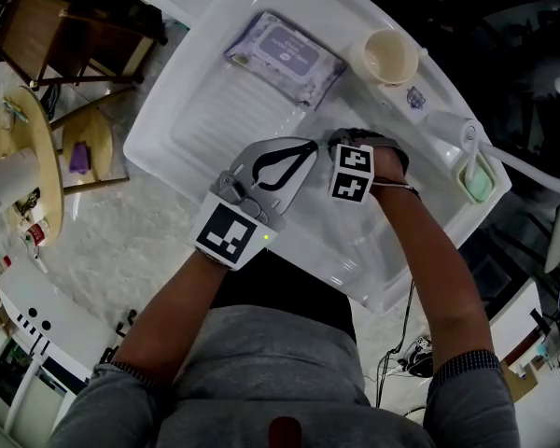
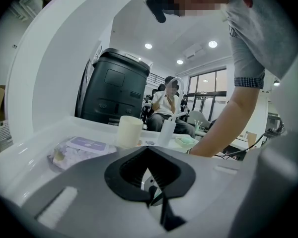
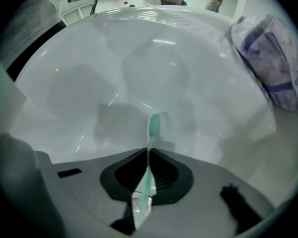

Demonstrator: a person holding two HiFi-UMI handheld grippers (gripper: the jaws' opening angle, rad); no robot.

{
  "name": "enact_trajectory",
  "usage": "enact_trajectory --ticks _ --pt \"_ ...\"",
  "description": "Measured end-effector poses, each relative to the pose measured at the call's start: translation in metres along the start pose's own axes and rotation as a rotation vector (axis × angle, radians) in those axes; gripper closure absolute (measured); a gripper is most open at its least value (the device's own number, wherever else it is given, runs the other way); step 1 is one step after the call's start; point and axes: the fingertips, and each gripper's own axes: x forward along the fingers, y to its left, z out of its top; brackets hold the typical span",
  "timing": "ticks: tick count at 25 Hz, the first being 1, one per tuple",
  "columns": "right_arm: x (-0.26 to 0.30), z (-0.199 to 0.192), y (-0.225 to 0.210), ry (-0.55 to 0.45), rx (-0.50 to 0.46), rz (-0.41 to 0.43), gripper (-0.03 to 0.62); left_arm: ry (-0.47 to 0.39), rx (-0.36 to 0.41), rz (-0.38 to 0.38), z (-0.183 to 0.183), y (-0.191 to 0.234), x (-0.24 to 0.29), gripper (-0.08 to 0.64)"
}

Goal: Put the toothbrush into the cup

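A green toothbrush sticks out from my right gripper, which is shut on its handle; the bristle head points out over the white basin. In the head view the right gripper sits mid-basin under its marker cube, and the toothbrush is hidden there. The cream cup stands upright on the basin's far ledge, beyond and to the right of both grippers. The left gripper view shows the cup ahead. My left gripper is shut with nothing in it, close beside the right one.
A purple wipes packet lies on the ribbed board of the basin, left of the cup. A white bottle and a green soap dish stand on the ledge at right. A wooden table and chair are at left.
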Motion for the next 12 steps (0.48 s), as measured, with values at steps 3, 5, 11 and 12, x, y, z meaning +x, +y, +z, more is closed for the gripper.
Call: enact_trajectory --ticks 3,5,11,12 --pt "-0.008 0.004 0.002 -0.018 0.034 0.001 0.563 -0.003 0.006 0.005 0.006 -0.001 -0.005 0.552" --pt "-0.016 0.007 0.002 -0.026 0.046 -0.004 0.563 -0.008 0.011 0.007 0.011 -0.002 -0.008 0.552" --pt "-0.047 0.017 0.005 -0.037 0.079 -0.022 0.563 -0.031 0.078 -0.015 0.027 -0.012 -0.02 0.552" --pt "-0.053 0.018 0.006 -0.037 0.086 -0.027 0.564 -0.036 0.089 -0.019 0.031 -0.014 -0.023 0.552"
